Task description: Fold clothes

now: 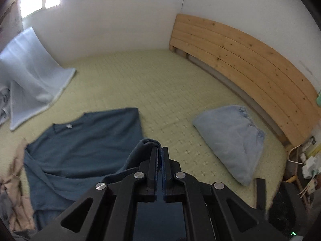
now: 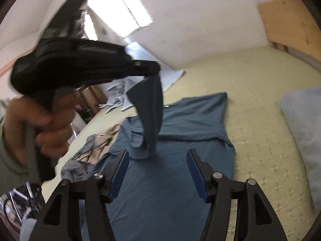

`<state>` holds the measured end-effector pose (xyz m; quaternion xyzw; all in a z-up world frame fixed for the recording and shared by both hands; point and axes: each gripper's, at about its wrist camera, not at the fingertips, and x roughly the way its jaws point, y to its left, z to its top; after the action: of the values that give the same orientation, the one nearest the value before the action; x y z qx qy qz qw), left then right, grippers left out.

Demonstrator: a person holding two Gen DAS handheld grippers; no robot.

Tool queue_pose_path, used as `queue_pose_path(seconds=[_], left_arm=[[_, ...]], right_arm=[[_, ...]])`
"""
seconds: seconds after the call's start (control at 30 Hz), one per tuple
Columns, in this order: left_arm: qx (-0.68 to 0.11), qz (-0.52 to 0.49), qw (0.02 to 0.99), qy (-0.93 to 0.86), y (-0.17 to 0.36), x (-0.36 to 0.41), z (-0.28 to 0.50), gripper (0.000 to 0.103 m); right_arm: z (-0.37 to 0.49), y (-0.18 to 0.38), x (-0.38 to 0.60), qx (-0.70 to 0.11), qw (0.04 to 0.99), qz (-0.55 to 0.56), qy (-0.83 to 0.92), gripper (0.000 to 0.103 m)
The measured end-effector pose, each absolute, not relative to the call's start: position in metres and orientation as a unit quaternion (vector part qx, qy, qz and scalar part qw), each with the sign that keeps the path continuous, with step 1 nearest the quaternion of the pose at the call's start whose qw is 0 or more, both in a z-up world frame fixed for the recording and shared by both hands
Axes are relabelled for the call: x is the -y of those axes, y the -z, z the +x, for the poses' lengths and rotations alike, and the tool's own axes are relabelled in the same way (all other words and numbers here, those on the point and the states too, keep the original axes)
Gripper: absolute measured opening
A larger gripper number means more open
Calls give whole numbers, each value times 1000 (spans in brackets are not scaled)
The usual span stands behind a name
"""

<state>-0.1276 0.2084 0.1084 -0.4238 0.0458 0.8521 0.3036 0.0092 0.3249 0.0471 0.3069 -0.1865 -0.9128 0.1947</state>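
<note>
On the far left, ahead of the left gripper (image 1: 159, 154), a pale sheet (image 1: 34, 76) hangs down onto the bed, and below it a tan and grey heap of clothes (image 1: 18, 182) lies at the mattress edge. Just left of and beneath that gripper spreads the blue T-shirt (image 1: 84, 140), collar away from the camera, mostly flat on the mattress. The left gripper's jaws are pinched together on a fold of the shirt's edge, lifted clear of the bed so the cloth drapes down from it. In the right wrist view, a hand (image 2: 46, 124) holds this gripper up and to the left. The right gripper (image 2: 157, 172) hovers over the near part of the shirt with its jaws spread wide, holding nothing.

Likely risks: the pinch catches only a narrow bit of fabric, so a quick pull could slip it free. Dragging the raised edge may also bunch the layer beneath, as nothing pins it down. Both views are motion-blurred.

The surface is a pale green quilted mattress (image 1: 160, 84). To the right of the left gripper rests a light blue pillow (image 1: 230, 140), and beyond it a slatted pine headboard (image 1: 240, 60) stands against white walls. A bright window (image 2: 118, 6) lights the room.
</note>
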Motion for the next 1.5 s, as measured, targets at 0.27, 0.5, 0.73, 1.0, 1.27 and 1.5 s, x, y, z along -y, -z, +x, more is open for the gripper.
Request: queue_pose_path(seconds=[0.27, 0.5, 0.73, 1.0, 1.27, 1.5], left_arm=[[-52, -489, 382, -783, -95, -233, -121, 17], [-20, -461, 359, -811, -111, -169, -129, 62], [33, -447, 284, -848, -107, -71, -148, 73], [118, -446, 157, -873, -60, 59, -170, 73], [185, -490, 110, -845, 15, 91, -202, 73], [167, -555, 113, -807, 77, 36, -225, 70]], right_arm=[[-20, -30, -328, 184, 186, 326, 908, 65], [-26, -7, -344, 141, 144, 392, 898, 65], [-21, -1, -390, 126, 111, 411, 896, 65], [-29, 26, -364, 69, 162, 447, 877, 65], [-37, 32, -346, 63, 185, 439, 877, 65], [-32, 24, -339, 48, 207, 419, 883, 65]])
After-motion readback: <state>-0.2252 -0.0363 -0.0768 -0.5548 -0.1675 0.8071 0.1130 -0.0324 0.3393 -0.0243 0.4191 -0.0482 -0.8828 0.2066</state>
